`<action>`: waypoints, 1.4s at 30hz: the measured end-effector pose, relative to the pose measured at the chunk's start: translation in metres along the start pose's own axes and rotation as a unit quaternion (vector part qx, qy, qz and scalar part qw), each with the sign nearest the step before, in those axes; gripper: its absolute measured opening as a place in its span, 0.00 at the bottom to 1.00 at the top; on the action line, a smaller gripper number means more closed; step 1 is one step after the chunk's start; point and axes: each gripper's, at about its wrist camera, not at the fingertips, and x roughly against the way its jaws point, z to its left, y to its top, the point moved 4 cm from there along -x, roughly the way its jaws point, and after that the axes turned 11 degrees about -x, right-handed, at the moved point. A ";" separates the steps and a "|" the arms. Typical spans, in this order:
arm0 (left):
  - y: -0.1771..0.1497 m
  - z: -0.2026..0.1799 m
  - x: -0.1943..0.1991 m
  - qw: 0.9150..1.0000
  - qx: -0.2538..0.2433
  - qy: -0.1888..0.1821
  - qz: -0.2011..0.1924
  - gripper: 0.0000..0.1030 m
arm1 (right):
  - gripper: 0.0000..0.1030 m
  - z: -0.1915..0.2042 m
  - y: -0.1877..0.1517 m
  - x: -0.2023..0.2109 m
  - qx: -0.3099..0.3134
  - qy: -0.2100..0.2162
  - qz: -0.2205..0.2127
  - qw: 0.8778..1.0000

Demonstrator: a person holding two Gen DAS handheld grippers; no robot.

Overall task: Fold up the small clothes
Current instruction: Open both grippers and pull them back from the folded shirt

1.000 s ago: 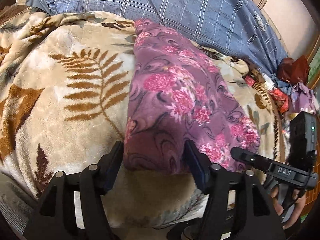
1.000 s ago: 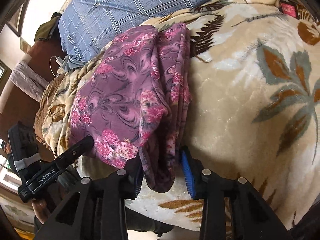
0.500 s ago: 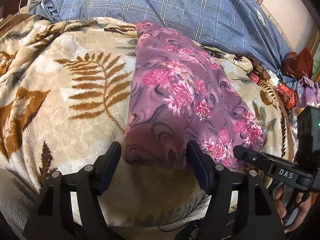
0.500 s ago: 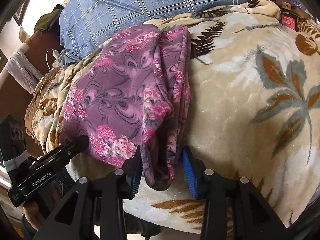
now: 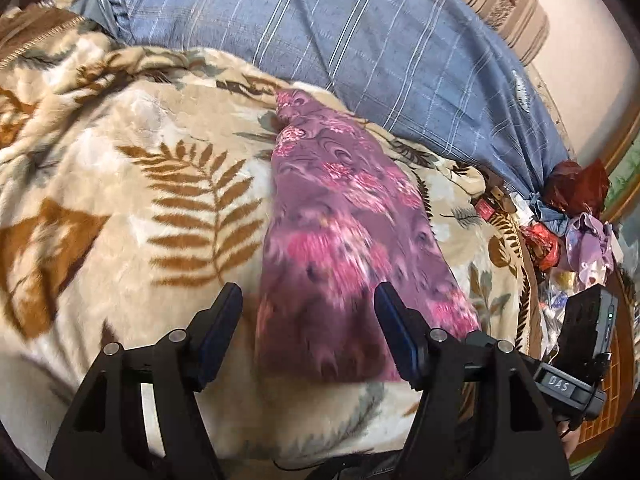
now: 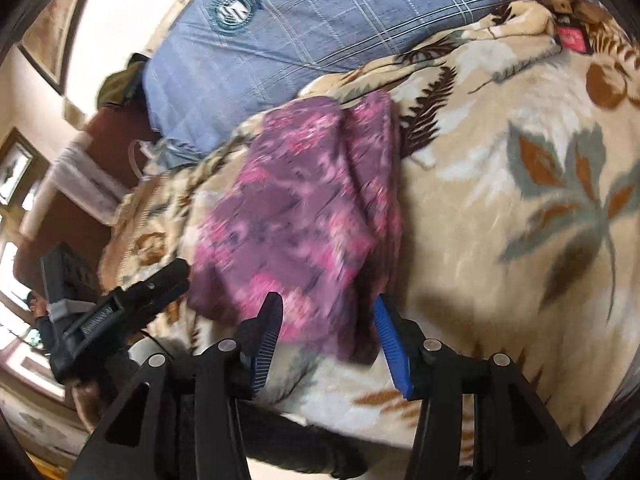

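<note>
As it lies folded — one floral garment [image 5: 344, 256] | two grippers, both open

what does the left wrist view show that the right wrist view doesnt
Only the left wrist view: the pile of red and lilac clutter at the bed's right edge, the brown fern print, and the left gripper, open, astride the garment's near edge.

Only the right wrist view: the framed pictures on the wall, the grey-green leaf print, and the right gripper, whose fingers have just been opening around the garment's folded corner.

Both: the purple floral garment on the beige blanket, with the blue checked cover behind.
</note>
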 end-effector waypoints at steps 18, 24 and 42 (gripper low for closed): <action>-0.029 -0.007 -0.039 0.999 -0.023 0.014 0.020 0.76 | 0.30 -0.030 -0.001 -0.026 -0.016 -0.042 -0.011 0.999; -0.047 -0.029 -0.026 0.993 -0.093 0.078 0.011 0.76 | 0.46 -0.024 -0.018 -0.005 0.010 -0.096 -0.034 0.995; -0.078 -0.070 0.072 0.968 -0.164 0.188 -0.012 0.76 | 0.48 0.020 -0.074 0.072 0.048 -0.163 -0.062 0.983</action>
